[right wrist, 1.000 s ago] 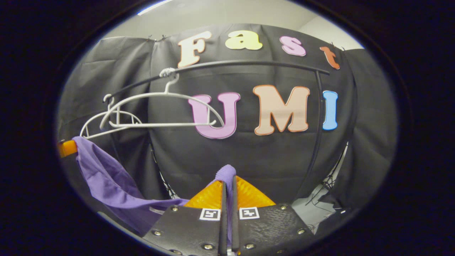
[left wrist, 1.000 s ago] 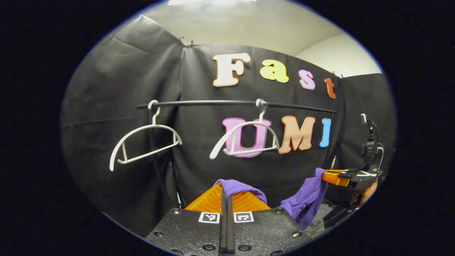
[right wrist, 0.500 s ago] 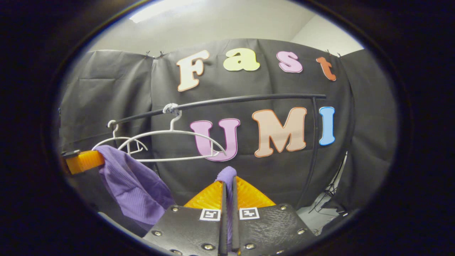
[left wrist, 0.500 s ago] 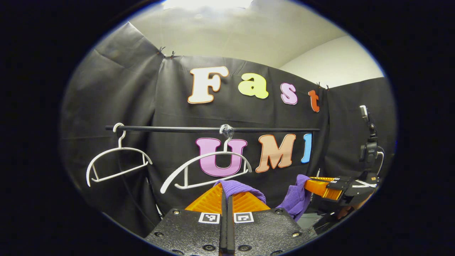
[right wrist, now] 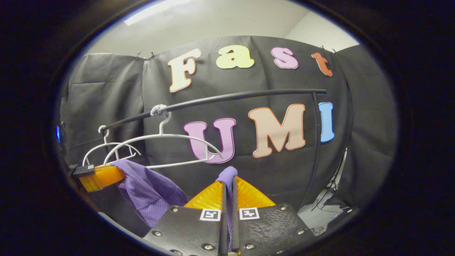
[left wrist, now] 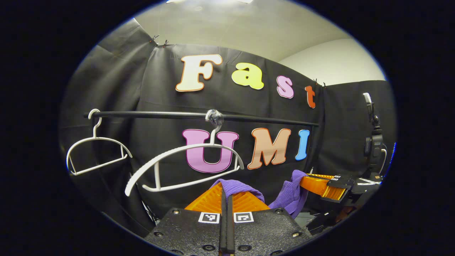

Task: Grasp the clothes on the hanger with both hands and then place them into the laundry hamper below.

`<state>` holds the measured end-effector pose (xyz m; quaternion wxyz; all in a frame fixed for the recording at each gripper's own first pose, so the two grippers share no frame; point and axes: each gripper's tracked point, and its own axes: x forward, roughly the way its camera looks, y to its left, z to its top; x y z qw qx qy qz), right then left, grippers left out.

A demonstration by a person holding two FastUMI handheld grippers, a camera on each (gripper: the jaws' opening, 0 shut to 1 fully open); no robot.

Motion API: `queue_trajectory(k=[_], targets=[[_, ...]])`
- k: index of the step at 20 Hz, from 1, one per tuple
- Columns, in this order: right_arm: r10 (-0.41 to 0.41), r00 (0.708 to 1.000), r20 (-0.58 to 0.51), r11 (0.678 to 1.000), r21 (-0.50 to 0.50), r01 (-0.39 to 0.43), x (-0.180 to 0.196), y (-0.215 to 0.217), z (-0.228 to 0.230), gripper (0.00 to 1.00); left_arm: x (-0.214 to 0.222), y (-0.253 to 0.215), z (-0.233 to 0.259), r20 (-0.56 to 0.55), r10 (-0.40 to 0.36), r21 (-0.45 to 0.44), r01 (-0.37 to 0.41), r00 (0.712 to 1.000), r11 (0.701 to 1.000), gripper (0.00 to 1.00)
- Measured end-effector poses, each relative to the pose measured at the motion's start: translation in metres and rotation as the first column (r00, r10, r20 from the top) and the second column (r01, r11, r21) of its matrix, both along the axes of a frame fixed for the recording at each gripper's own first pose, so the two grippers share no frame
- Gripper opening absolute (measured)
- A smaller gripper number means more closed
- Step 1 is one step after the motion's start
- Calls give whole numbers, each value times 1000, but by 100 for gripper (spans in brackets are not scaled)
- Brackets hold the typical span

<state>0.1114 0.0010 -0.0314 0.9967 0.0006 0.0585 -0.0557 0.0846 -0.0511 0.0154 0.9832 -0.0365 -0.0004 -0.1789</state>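
left gripper view | left tool [left wrist: 226, 199] and right tool [right wrist: 229, 192] each clamp purple ribbed cloth garment [right wrist: 149, 186] | risk: slack fabric between them snags white plastic hanger [left wrist: 185, 167] or misses hamper

Even, moderately bright light comes from a ceiling strip [right wrist: 153, 14] glaring at upper left of the right gripper view. Fisheye distortion bends the rail [right wrist: 220, 99]; focus stays sharp.

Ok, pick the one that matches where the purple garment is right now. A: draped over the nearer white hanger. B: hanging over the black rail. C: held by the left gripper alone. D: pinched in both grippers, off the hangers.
D: the purple garment is clamped in the left gripper and the right gripper, while both white hangers hang bare on the black rail.
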Motion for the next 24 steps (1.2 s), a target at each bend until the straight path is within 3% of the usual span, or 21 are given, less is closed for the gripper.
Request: queue_trajectory(k=[3, 4, 8, 9, 11, 15, 19, 21, 24], targets=[[-11, 999, -45, 1000, -9, 11, 13, -2, -27, 5, 19, -3, -32, -36, 13, 32, -12, 999, 999, 0], [-12, 998, -60, 1000, -17, 11, 18, -1, -37, 0, 25, -3, -45, -53, 20, 42, -18, 998, 999, 0], [-22, 992, -121, 999, -30, 18, 35, -2, -77, 5, 48, -5, -90, -72, 54, 125, -45, 996, 991, 0], [-28, 990, -138, 999, -31, 24, 40, -3, -87, 10, 52, -9, -102, -86, 45, 127, -34, 995, 991, 0], [-28, 984, -177, 999, -31, 23, 50, -3, -110, 5, 58, -15, -126, -127, 29, 124, -13, 991, 992, 0], [-29, 966, -256, 1000, -12, 27, 66, -3, -157, 5, 82, -17, -173, -206, 44, 135, -16, 977, 991, 0], [-31, 936, -351, 999, 9, 37, 82, -8, -210, 5, 110, -32, -229, -316, 68, 162, -17, 946, 987, 0], [-32, 918, -394, 999, 20, 44, 86, -11, -237, 1, 120, -36, -260, -392, 78, 176, -8, 917, 984, 0], [-24, 896, -443, 998, 44, 48, 95, -11, -271, 5, 127, -40, -302, -470, 86, 194, 8, 878, 981, 1]])
